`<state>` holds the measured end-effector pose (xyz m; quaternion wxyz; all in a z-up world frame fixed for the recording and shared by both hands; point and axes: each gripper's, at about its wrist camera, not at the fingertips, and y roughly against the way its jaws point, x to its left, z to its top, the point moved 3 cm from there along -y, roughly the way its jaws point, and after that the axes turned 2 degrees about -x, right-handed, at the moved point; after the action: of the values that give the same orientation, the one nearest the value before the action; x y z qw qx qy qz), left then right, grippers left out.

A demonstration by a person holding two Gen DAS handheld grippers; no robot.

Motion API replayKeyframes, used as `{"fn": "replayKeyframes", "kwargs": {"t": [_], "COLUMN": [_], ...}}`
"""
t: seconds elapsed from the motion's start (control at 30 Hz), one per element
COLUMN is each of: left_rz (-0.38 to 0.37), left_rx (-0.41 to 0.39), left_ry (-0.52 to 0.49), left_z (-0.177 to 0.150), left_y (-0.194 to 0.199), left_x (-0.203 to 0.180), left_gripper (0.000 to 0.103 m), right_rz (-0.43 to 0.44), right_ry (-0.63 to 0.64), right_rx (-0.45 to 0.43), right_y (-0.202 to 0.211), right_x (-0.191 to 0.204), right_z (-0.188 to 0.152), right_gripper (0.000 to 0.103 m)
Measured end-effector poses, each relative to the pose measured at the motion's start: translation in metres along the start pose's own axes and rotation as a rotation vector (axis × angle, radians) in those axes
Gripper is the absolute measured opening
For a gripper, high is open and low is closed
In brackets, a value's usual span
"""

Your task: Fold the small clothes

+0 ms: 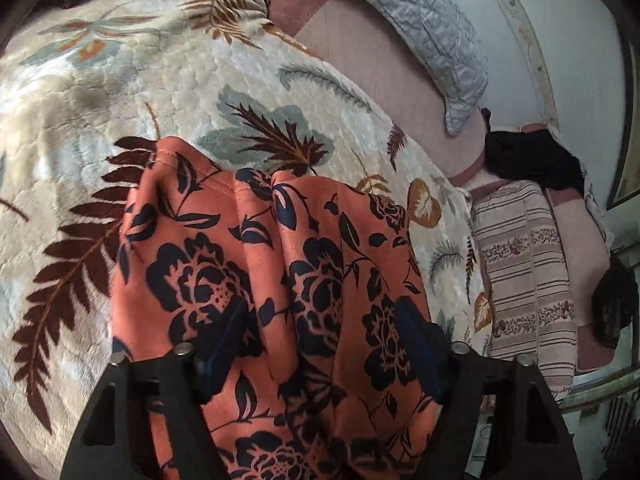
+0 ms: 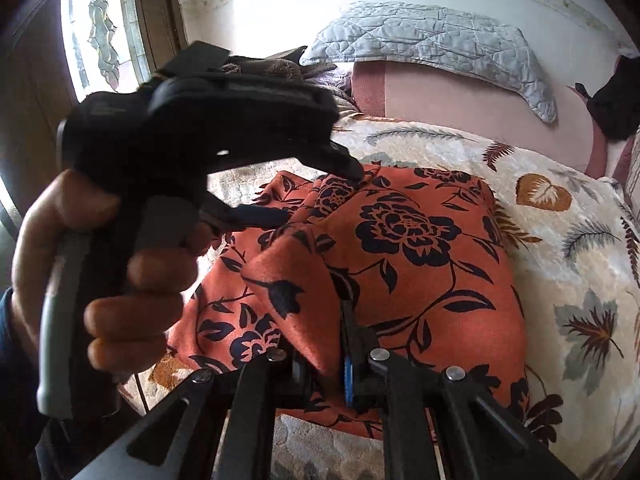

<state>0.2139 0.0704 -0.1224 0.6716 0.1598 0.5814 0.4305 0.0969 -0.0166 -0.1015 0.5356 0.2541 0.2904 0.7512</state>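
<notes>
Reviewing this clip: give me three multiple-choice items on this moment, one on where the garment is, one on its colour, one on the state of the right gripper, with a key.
1. Where does the floral garment lie?
A. On the leaf-patterned blanket
B. On the grey quilted pillow
C. On a bare wooden floor

2. What colours is the garment?
A. White with green stripes
B. Orange with dark navy flowers
C. Plain grey

3. How does the right gripper stand?
A. Wide open, clear of the cloth
B. Out of view
C. Shut on a fold of the garment

Key:
1 A, the cream leaf-printed blanket shows around the garment's edges in both views.
2 B, dark flowers on orange cloth fill both views.
3 C, in the right wrist view the fingers meet with a raised fold of cloth pinched between them.
</notes>
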Motion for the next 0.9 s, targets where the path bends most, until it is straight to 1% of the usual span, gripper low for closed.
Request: {"fn": "replayKeyframes", "kwargs": {"t": [0.03,0.07,0.1,0.13,0.23,0.3,0.33,0.4,0.43,0.47,0.5,0.53,0.6,0.7,0.8,0.9], "left_rz": [0.027,0.036,0.037,0.034,-0.007,-0.013,-0.009,0.005,0.015,0.037,0.068,0.078,0.047,-0.018,-0.024,-0.037], "left_rx": [0.019,0.027,0.018,0.0,-0.068,-0.124,-0.136,-0.126,-0.096,-0.049,-0.014,0.007,-0.006,-0.061,-0.1,-0.112], "left_ry": [-0.008,-0.026,-0.051,-0.074,-0.159,-0.237,-0.256,-0.248,-0.221,-0.198,-0.189,-0.186,-0.185,-0.208,-0.221,-0.189], "left_z": [0.003,0.005,0.008,0.011,0.019,0.02,0.02,0.021,0.022,0.022,0.021,0.018,0.016,0.017,0.017,0.016], "left_y": [-0.007,-0.01,-0.009,-0.005,0.027,0.05,0.056,0.053,0.043,0.03,0.015,0.006,0.006,0.026,0.038,0.041], "left_x": [-0.001,-0.004,-0.007,-0.01,-0.022,-0.023,-0.018,0.002,0.017,0.031,0.043,0.052,0.054,0.046,0.045,0.057], "left_gripper": [0.04,0.024,0.019,0.017,0.015,0.015,0.015,0.015,0.015,0.015,0.015,0.015,0.015,0.015,0.015,0.015], "right_rz": [0.002,0.003,0.005,0.009,0.026,0.056,0.068,0.088,0.092,0.089,0.077,0.071,0.058,0.057,0.073,0.084], "right_ry": [0.005,0.014,0.021,0.029,0.045,0.04,0.041,0.043,0.039,0.037,0.044,0.047,0.053,0.052,0.035,0.041], "right_rx": [-0.004,-0.012,-0.02,-0.029,-0.063,-0.079,-0.084,-0.068,-0.048,-0.024,0.006,0.038,0.057,0.04,0.016,-0.002], "right_y": [0.0,0.002,0.004,0.007,0.017,0.022,0.022,0.011,0.0,-0.011,-0.024,-0.033,-0.042,-0.037,-0.029,-0.022], "right_x": [0.0,0.001,0.001,0.003,0.012,0.021,0.026,0.037,0.041,0.045,0.049,0.052,0.055,0.056,0.059,0.068], "right_z": [0.002,0.004,0.005,0.007,0.015,0.02,0.02,0.017,0.013,0.008,0.002,-0.003,-0.011,-0.011,-0.006,-0.007], "right_gripper": [0.011,0.011,0.011,0.01,0.01,0.01,0.01,0.01,0.01,0.01,0.01,0.01,0.01,0.01,0.01,0.01]}}
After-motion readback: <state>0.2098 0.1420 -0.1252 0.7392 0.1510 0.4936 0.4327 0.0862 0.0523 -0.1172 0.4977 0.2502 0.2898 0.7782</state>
